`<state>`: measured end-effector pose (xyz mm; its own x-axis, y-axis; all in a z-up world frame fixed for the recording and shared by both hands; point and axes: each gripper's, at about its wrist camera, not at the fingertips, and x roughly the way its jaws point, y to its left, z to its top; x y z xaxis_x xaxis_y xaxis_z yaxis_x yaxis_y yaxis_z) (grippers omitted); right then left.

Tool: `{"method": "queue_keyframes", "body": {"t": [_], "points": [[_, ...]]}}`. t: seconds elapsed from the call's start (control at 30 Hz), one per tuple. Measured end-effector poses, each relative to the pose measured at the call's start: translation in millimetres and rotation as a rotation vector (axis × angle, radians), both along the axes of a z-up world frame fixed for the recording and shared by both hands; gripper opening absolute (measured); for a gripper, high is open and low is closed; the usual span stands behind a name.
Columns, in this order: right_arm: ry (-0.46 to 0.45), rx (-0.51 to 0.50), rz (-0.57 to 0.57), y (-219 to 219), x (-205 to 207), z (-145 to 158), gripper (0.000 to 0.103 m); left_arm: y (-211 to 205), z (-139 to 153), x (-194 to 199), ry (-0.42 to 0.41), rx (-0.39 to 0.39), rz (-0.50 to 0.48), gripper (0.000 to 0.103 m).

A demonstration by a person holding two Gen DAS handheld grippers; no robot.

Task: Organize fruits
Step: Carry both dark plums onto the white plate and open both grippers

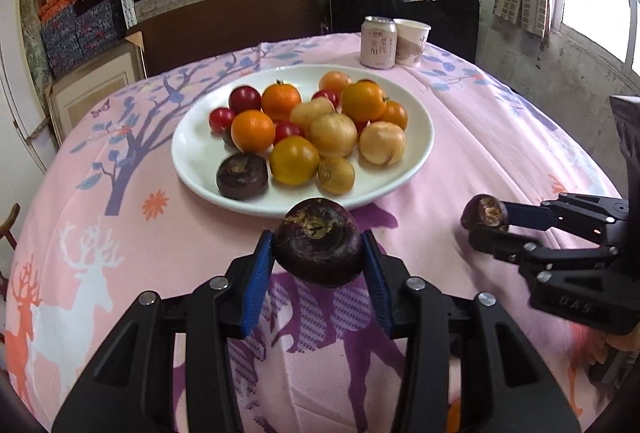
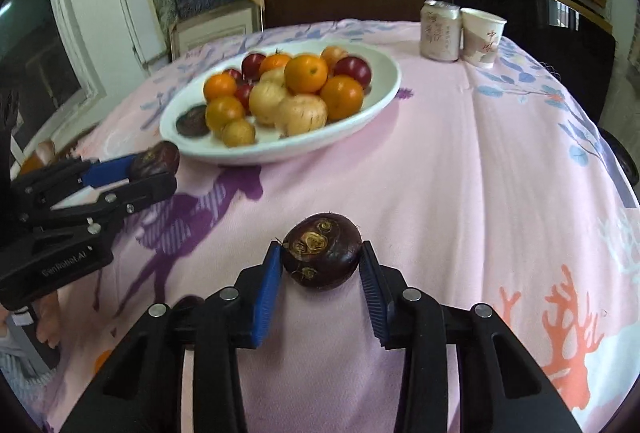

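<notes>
A white plate (image 1: pixel 192 169) (image 2: pixel 384 89) holds several orange, red and pale yellow fruits and one dark purple chestnut (image 1: pixel 242 176) (image 2: pixel 192 121). My left gripper (image 1: pixel 319 253) (image 2: pixel 154 171) is shut on a dark purple water chestnut (image 1: pixel 319 247) (image 2: pixel 156 159), held just above the cloth in front of the plate. My right gripper (image 2: pixel 320 261) (image 1: pixel 486 221) is shut on a second dark purple water chestnut (image 2: pixel 322 251) (image 1: pixel 484 213), to the right of the left one and further from the plate.
A pink drink can (image 1: pixel 378 43) (image 2: pixel 440 31) and a paper cup (image 1: pixel 412 41) (image 2: pixel 482 37) stand behind the plate at the table's far side. The pink deer-print cloth (image 1: pixel 480 137) covers the round table. Shelves with boxes fill the background.
</notes>
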<state>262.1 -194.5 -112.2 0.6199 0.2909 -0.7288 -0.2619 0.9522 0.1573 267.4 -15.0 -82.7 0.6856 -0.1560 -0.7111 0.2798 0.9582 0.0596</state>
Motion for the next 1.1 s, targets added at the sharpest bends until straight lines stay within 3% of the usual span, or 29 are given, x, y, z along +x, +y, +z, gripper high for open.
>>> {"method": "queue_keyframes", "body": {"t": [0.13, 0.43, 0.7, 0.77, 0.87, 1.1], "points": [[-0.031, 0.102, -0.014, -14, 6, 23, 0.040, -1, 15, 11, -0.035, 0.012, 0.010, 0.043], [-0.130, 0.055, -0.016, 4, 59, 73, 0.040, 4, 41, 67, -0.092, 0.027, 0.058, 0.043], [-0.111, 0.051, -0.003, 26, 105, 63, 0.041, 9, 24, 119, -0.048, 0.011, 0.082, 0.044], [-0.107, 0.053, -0.005, 26, 110, 57, 0.045, 10, 19, 125, -0.048, 0.008, 0.092, 0.059], [-0.103, 0.060, -0.014, 22, 108, 54, 0.052, 9, 15, 123, -0.062, 0.020, 0.100, 0.066], [-0.111, 0.097, -0.031, 6, 83, 57, 0.052, 9, 22, 97, -0.080, 0.025, 0.104, 0.067]]}}
